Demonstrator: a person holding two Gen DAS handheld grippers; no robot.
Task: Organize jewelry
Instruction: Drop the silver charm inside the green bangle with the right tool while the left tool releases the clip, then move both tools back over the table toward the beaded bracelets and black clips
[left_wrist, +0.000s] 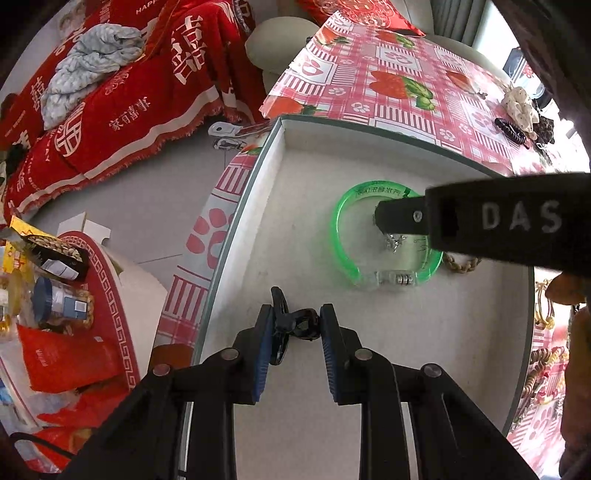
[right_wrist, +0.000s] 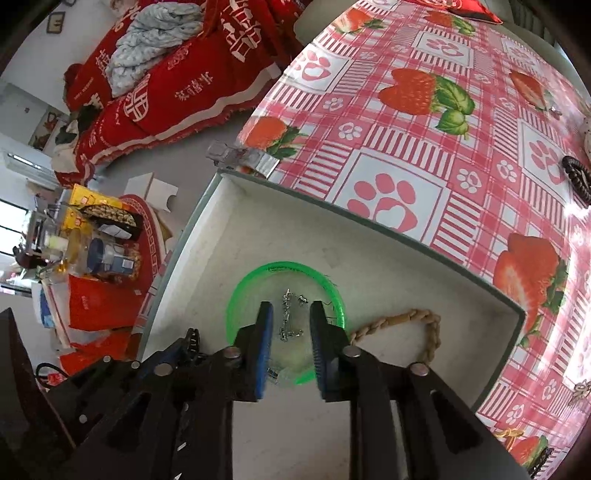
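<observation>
Two grippers work over one shallow white rectangular tray with a grey-green rim (left_wrist: 275, 155), which sits on the pink strawberry-and-paw-print plastic tablecloth (right_wrist: 406, 122) and serves as the collecting place for the jewelry. Largest piece inside: a translucent green plastic bangle (left_wrist: 338, 229), lying flat near the tray's middle. Beside it, touching or nearly so, lies a tan braided cord bracelet (right_wrist: 413, 317). Inside the bangle's ring rests a small silver chain with charms (right_wrist: 290, 314), apparently set there so it stays gathered. Right gripper (right_wrist: 290, 347) hangs directly over that chain, fingers apart and astride it; whether it is releasing or about to pick cannot be told. Left gripper (left_wrist: 295, 332) has its fingers clamped on a small black plastic hair clip (left_wrist: 291, 325), low over the tray floor, probably for placing.
</observation>
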